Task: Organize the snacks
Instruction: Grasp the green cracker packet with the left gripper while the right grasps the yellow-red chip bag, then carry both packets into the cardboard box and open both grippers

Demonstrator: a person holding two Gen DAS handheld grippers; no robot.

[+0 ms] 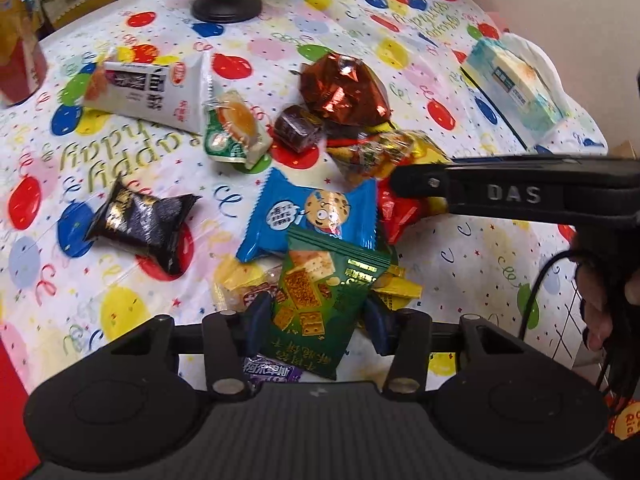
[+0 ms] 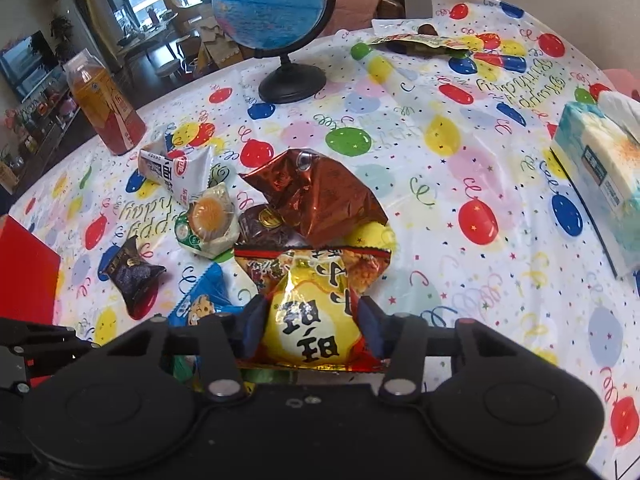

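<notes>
Left gripper (image 1: 316, 320): blue pads pinching the sides of a green cracker packet (image 1: 320, 296); packet's long axis runs along the fingers, away from the camera, print upside down; a purple wrapper (image 1: 272, 372) lies under its near end, a yellow sachet (image 1: 396, 286) just right of the right finger; just past the green packet, touching it, a blue cookie packet (image 1: 304, 212), long axis slanted left-near to right-far; farther left, apart, a black foil packet (image 1: 140, 220).

Right gripper (image 2: 312, 326): pads pressed on a yellow-and-red puffed snack bag (image 2: 310, 316), long axis pointing away along the fingers, far end crumpled against a brown foil bag (image 2: 320, 196); only its black arm (image 1: 520, 194) shows in the left wrist view, crossing in from the right over the red bag edge.

Beyond: egg-yolk pastry pack (image 2: 208, 220), white flour-type carton (image 2: 176, 172) lying on its side, dark candy (image 1: 298, 128); all on the balloon tablecloth (image 2: 440, 240).

Right wrist view alone shows the whole globe (image 2: 272, 4) and the full tea bottle (image 2: 106, 108); left wrist view shows only the globe's base and alone shows the purple wrapper, the yellow sachet and a hand (image 1: 600, 300) at right; tissue pack (image 2: 600, 168) far right in both.
</notes>
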